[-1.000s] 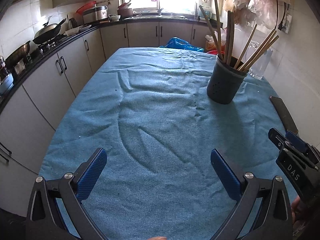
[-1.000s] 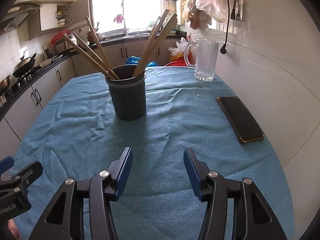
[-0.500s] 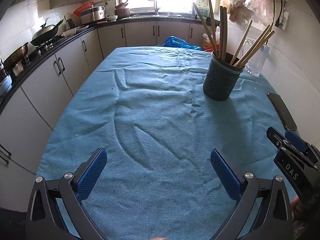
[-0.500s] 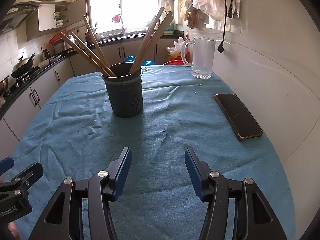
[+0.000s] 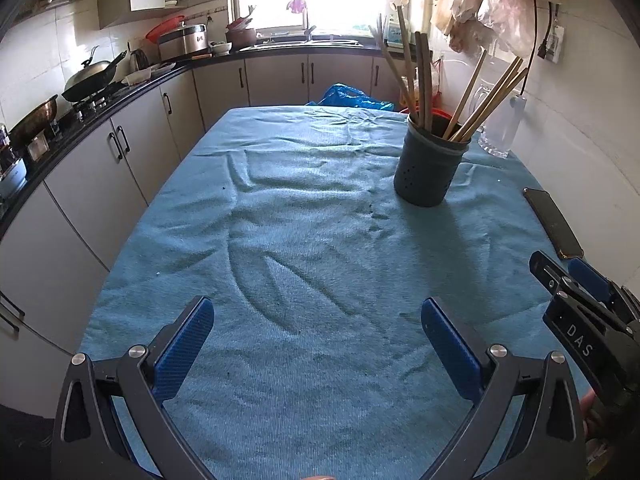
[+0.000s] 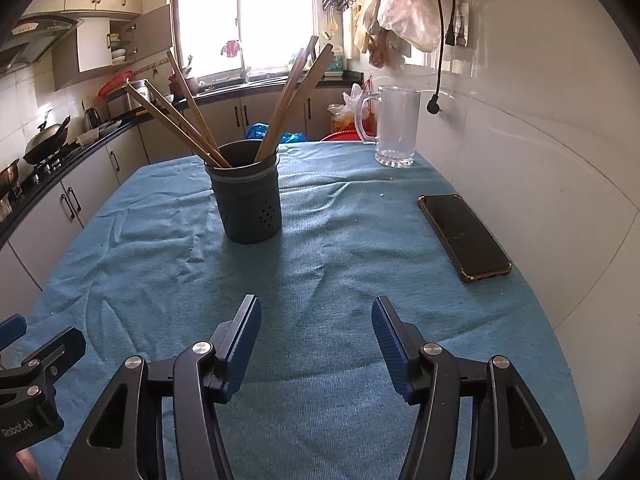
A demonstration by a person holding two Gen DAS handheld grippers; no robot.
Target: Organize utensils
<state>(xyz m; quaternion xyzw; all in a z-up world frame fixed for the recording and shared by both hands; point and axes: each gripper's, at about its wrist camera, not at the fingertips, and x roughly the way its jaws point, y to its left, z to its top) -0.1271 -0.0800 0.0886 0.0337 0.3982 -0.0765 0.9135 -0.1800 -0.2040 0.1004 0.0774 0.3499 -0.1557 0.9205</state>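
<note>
The long wooden utensils (image 6: 192,120) all stand in the dark grey perforated cylindrical holder (image 6: 248,200), fanned out in two bunches against its rim, and the holder stands upright on the surface under a wrinkled blue cloth (image 5: 300,260), well ahead of both tools. We see nothing loose lying on the cloth, so we judge the sorting itself done or nearly so, and the step in hand is to draw clear cleanly.

The left gripper (image 5: 318,334) hangs above bare cloth with its jaws wide and nothing between them. The right gripper (image 6: 316,334) has its jaws opening, also empty, and points toward the holder from near the front edge.

To finish well, we should keep both tools low and apart, since the right gripper already shows just beside the left one in the left wrist view. We should not sweep toward the leaning handles: a nudge high up could tip the holder, and the cloth may drag under it. On the right, the black phone in a clear case (image 6: 464,236) lies flat near the wall and the clear glass jug (image 6: 396,128) stands behind it; we should give both room.
</note>
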